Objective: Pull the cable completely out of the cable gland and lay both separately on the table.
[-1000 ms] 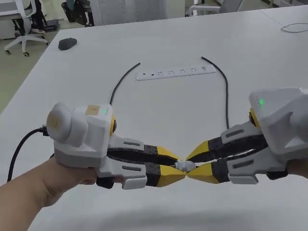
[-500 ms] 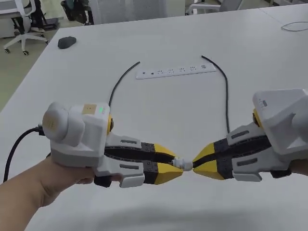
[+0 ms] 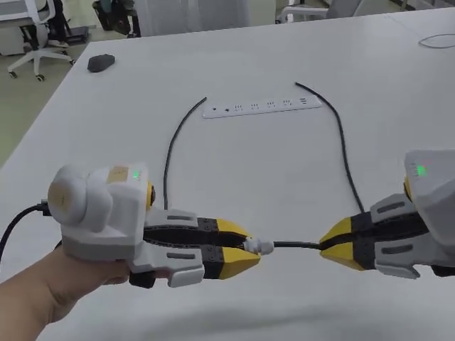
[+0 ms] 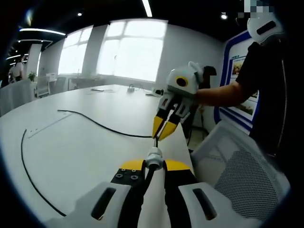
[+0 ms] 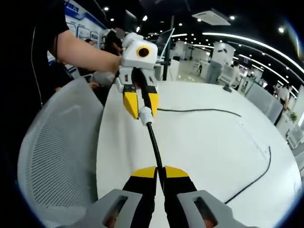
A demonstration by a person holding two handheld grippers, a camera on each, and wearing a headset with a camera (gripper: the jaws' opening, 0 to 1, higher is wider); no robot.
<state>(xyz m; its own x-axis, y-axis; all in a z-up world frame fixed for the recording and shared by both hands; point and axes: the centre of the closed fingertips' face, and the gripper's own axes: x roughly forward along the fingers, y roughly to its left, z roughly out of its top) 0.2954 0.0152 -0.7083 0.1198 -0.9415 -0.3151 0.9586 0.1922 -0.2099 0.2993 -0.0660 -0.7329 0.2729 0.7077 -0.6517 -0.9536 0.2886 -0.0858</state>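
The right gripper [image 3: 323, 247], clamped on the cable [image 3: 295, 245], has drawn away from the left gripper [image 3: 245, 249], which met it tip to tip a second ago, baring a black stretch beside the cable gland [image 3: 259, 246] in the left's jaws.

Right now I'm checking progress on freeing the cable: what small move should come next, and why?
Probably draw the right gripper straight away from the left gripper. Its jaws are shut on the thin black cable, which runs taut into the small white plastic cable gland clamped in the left jaws, so the cable is not yet out.
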